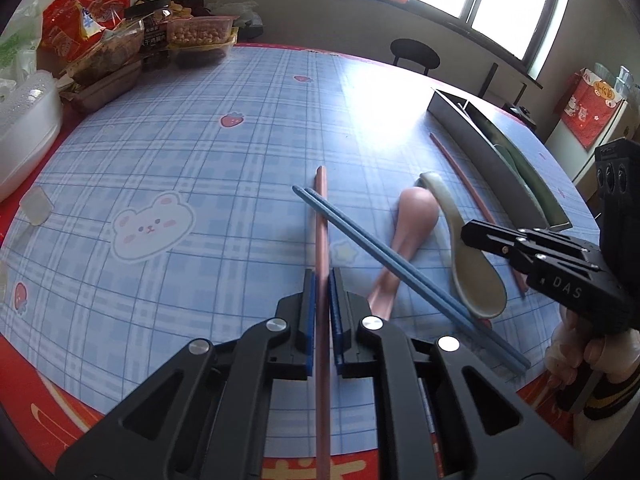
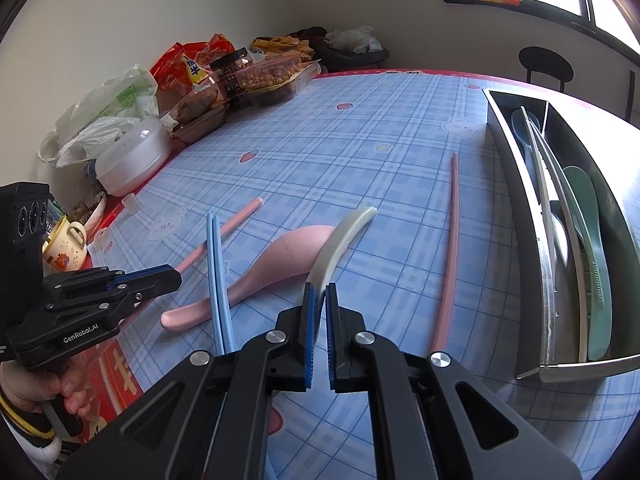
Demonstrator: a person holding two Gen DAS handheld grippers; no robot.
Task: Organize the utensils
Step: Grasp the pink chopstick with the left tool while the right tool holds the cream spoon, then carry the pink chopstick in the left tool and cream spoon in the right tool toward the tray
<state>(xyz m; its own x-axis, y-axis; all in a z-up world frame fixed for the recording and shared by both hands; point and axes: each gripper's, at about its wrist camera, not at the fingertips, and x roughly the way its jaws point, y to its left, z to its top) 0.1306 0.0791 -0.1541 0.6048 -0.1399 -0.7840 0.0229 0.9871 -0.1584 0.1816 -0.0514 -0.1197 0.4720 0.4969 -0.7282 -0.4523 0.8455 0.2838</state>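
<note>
1. Progress first: on the left, the left gripper [image 1: 322,288] has its pads clamped on a pink chopstick [image 1: 321,216], which runs along the gripper's line over the blue checked tablecloth [image 1: 180,152]. That one is on its way, I'd say, not yet stowed.
2. Crossing it, a pair of blue chopsticks [image 1: 360,236] lies loose on the cloth, overlapping a pink spoon [image 1: 404,224] that rests bowl-down. Both untouched.
3. Further right, the right gripper [image 2: 320,300] is squeezed shut on a cream spoon [image 2: 340,240], handle pointing away toward the far side.
4. Next, a second pink chopstick [image 2: 450,240] lies alone, just beside the tray.
5. Far right, the metal organizer tray [image 2: 516,168] already holds a green spoon [image 2: 588,240] and some pale utensils. So partly done, I judge; five pieces remain outside.
6. Hard to read: the tray's contents blur together in its dividers, and its near end is cut by glare. The left view hides the tray's inside.
</note>
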